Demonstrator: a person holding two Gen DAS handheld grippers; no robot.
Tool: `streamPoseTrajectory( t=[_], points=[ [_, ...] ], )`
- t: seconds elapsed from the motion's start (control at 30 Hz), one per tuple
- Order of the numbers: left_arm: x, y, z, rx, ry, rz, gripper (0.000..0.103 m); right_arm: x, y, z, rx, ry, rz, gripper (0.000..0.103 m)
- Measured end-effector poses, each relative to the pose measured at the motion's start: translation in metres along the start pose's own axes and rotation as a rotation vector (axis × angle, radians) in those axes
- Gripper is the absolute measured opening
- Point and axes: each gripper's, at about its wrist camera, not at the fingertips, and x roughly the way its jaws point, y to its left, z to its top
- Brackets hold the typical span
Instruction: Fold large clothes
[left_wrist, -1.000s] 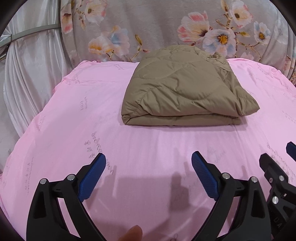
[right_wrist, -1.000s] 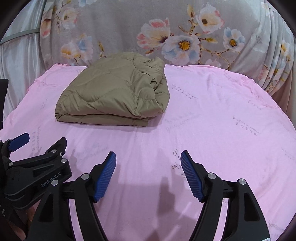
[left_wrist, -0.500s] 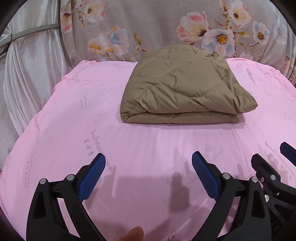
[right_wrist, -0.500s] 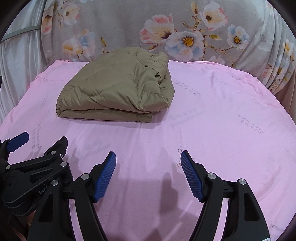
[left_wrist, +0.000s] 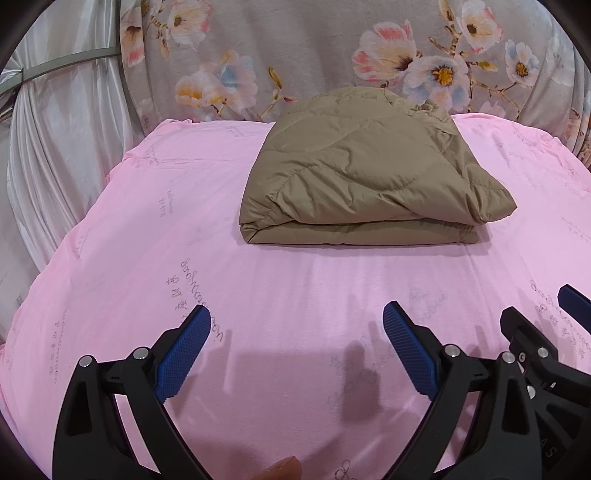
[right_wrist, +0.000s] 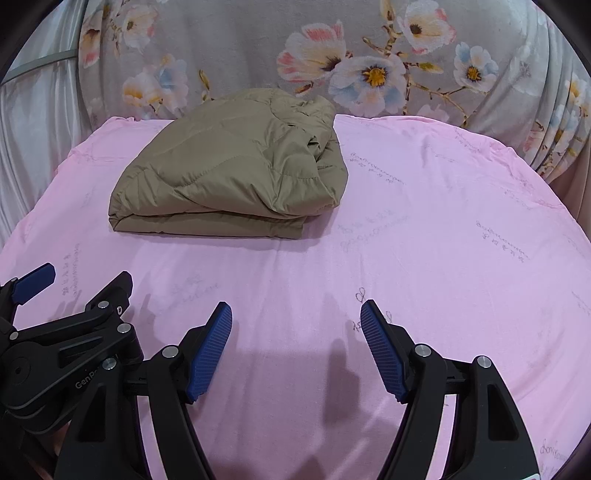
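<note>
A tan quilted jacket (left_wrist: 365, 173) lies folded into a thick rectangular bundle on the pink sheet (left_wrist: 295, 295), toward the far side. It also shows in the right wrist view (right_wrist: 236, 173). My left gripper (left_wrist: 297, 317) is open and empty, held above the sheet well short of the jacket. My right gripper (right_wrist: 295, 314) is open and empty too, beside the left one and equally short of the jacket. Each gripper shows at the edge of the other's view.
A grey floral cloth (left_wrist: 332, 55) hangs right behind the jacket. A white satin curtain (left_wrist: 55, 147) hangs at the left. The pink sheet (right_wrist: 461, 240) drops off at its rounded left and right edges.
Both grippers have drawn slightly back and shifted; the jacket sits a little lower and nearer centre in the views. The jacket itself has not moved. Both grippers stay open.
</note>
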Motion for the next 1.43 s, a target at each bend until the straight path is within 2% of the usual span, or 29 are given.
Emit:
streamPoseTrajectory(
  t=[1.43],
  points=[
    [0.0016, 0.0036, -0.0007, 0.003, 0.004, -0.003, 0.091, 0.0004, -0.0011, -0.0007, -0.007, -0.001, -0.006, 0.07]
  ],
)
